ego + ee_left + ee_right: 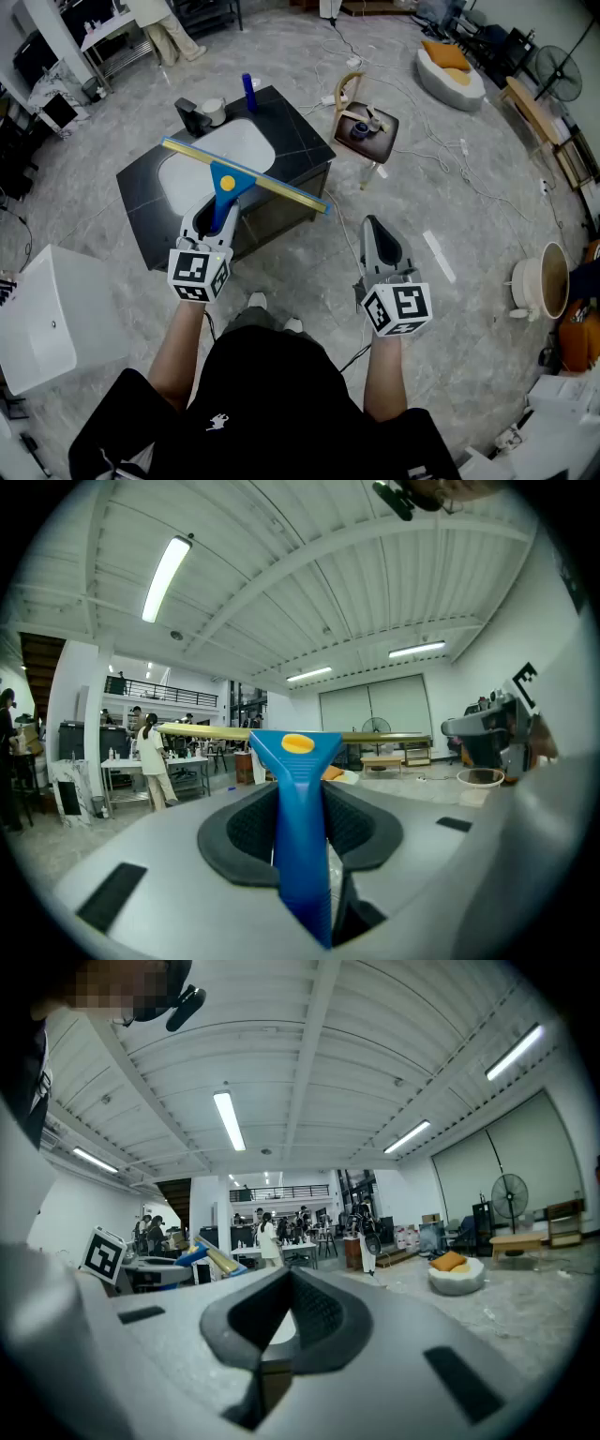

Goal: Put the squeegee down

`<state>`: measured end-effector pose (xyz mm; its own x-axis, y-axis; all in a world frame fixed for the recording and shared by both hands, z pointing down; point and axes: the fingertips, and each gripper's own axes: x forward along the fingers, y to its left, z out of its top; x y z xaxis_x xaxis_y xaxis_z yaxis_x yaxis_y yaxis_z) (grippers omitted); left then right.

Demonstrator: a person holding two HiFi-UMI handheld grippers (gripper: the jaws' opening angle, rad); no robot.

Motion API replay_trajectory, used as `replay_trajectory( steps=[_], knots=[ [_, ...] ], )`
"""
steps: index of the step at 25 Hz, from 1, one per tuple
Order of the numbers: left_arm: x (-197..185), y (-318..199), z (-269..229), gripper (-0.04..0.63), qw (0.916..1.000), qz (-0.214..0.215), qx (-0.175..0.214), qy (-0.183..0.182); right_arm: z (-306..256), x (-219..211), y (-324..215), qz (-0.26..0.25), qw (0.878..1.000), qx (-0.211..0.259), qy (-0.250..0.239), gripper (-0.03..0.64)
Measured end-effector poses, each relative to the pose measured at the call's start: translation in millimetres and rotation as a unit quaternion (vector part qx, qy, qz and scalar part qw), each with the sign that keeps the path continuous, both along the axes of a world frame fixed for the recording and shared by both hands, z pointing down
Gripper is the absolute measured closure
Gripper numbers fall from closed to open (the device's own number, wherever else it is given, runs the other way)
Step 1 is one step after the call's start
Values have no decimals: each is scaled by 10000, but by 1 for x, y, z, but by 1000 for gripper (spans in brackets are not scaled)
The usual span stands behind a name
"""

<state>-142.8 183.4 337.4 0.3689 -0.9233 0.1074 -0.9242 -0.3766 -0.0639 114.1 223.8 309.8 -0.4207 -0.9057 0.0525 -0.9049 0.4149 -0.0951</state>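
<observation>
A squeegee (272, 185) with a blue handle and a long yellow blade hangs over the black counter (141, 187) and its white sink (234, 150). My left gripper (223, 204) is shut on the blue handle (298, 799), which runs up between the dark pads (246, 829). The blade (206, 731) lies crosswise beyond the jaws. My right gripper (373, 230) hovers over the floor to the right of the counter, its jaws together and holding nothing. In the right gripper view that gripper (292, 1283) has nothing between its pads, and the squeegee (217, 1258) shows off to the left.
On the counter's far edge stand a blue bottle (249, 92), a white cup (215, 111) and a black fitting (192, 117). A wooden chair (367, 127) stands right of the counter, a white box (42, 319) at the left. Cables trail over the grey floor.
</observation>
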Motion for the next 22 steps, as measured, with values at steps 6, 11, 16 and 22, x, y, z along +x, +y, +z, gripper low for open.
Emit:
replay_trajectory(
  steps=[6, 11, 16, 22],
  knots=[
    [3, 9, -8, 468, 10000, -9, 76, 26, -2, -2, 8, -141, 9998, 31, -160, 615],
    [11, 18, -8, 468, 10000, -16, 88, 3, -1, 5, 15, -165, 9997, 35, -197, 615],
    [13, 23, -9, 468, 10000, -1, 95, -15, -3, 9, 20, -163, 9996, 30, -241, 615],
    [18, 30, -11, 468, 9999, -9, 141, -59, 0, 11, 27, -262, 9992, 16, -304, 615]
  ],
)
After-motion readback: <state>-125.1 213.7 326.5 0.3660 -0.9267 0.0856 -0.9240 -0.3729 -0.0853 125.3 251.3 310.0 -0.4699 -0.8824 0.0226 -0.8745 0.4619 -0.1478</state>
